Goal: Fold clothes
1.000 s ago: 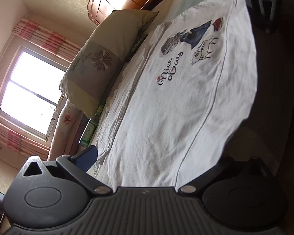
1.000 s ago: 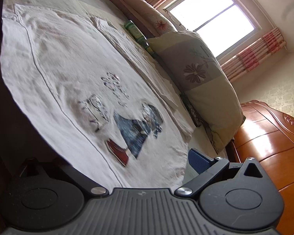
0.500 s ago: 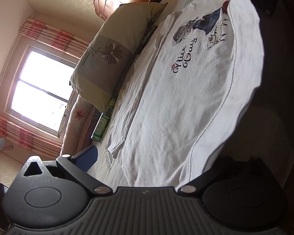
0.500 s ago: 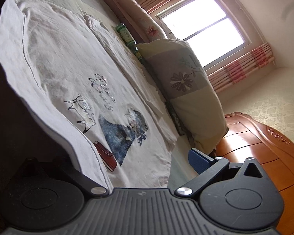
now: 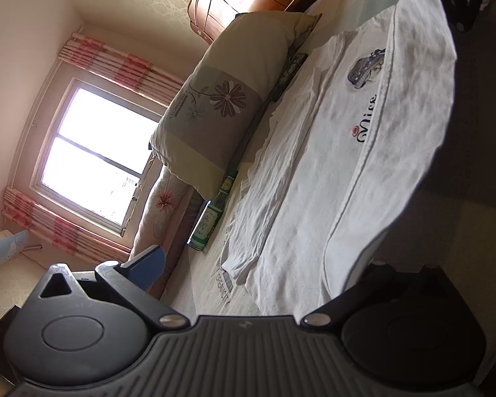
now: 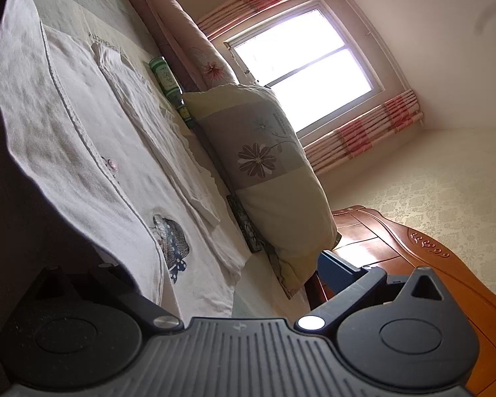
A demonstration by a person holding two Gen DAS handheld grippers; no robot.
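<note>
While both grippers, left gripper and right gripper, apparently pinch the white printed cotton T-shirt, uneven carrying could skew its fold.

White T-shirt spread over the bed, its near hem lifted and curled over the printed front, partly covering a blue figure print. Right tongs at the bottom edge: blue pad on the right finger showing, left finger hidden under the raised cloth. Green bottle lying beside a flowered pillow. Behind, a bright window with pink striped curtains; wooden headboard at right.
</note>
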